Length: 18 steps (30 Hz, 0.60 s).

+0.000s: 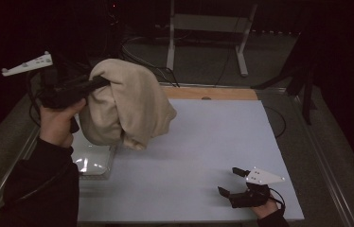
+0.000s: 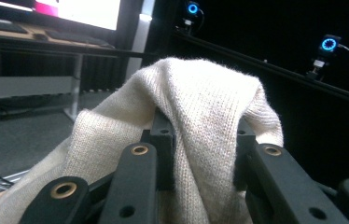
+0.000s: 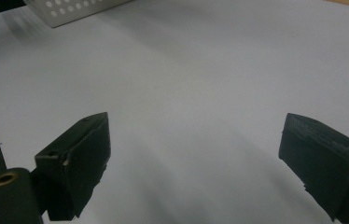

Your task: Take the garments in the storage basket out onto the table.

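White table in a dark room — left gripper holds cream sweater.

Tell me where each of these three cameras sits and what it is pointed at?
High view: above the person's side, looking down on the white table; both forearms, left claw and right claw show.
Left gripper view: rides the left claw, looking along its jaws, clamped on the cream sweater.
Right gripper view: rides the right claw, looking across the bare table past its open jaws towards a perforated white basket.
Shared: high and left gripper views both show the sweater.
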Motion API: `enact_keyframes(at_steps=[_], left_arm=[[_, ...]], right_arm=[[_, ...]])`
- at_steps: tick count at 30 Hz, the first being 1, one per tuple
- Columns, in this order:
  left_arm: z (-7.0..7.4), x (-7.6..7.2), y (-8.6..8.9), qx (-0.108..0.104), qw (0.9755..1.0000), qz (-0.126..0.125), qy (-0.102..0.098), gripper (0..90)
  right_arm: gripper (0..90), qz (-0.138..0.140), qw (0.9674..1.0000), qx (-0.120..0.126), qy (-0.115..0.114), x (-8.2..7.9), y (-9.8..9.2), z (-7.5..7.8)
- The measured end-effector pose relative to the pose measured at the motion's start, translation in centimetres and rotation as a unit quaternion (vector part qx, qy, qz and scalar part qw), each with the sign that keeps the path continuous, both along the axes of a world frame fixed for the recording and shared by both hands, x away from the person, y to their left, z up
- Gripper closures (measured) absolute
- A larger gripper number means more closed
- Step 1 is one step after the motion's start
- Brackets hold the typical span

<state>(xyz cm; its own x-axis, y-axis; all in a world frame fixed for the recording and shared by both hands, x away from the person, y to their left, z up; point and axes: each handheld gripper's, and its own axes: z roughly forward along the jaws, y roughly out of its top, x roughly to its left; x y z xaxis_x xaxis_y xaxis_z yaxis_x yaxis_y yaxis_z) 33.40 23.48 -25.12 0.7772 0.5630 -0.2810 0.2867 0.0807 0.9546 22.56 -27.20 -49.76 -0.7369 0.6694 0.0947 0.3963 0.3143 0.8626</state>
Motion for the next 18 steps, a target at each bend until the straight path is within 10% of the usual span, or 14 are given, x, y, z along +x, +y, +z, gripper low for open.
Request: enact_keyframes(at_steps=[18], left_arm=[[-1.5, 3.2, -7.4, 0.001, 0.9975, -0.069, 0.018, 72.4]], right_arm=[[9.2, 0.001, 1.0, 0.006, -0.006, -0.1, -0.2, 0.2]])
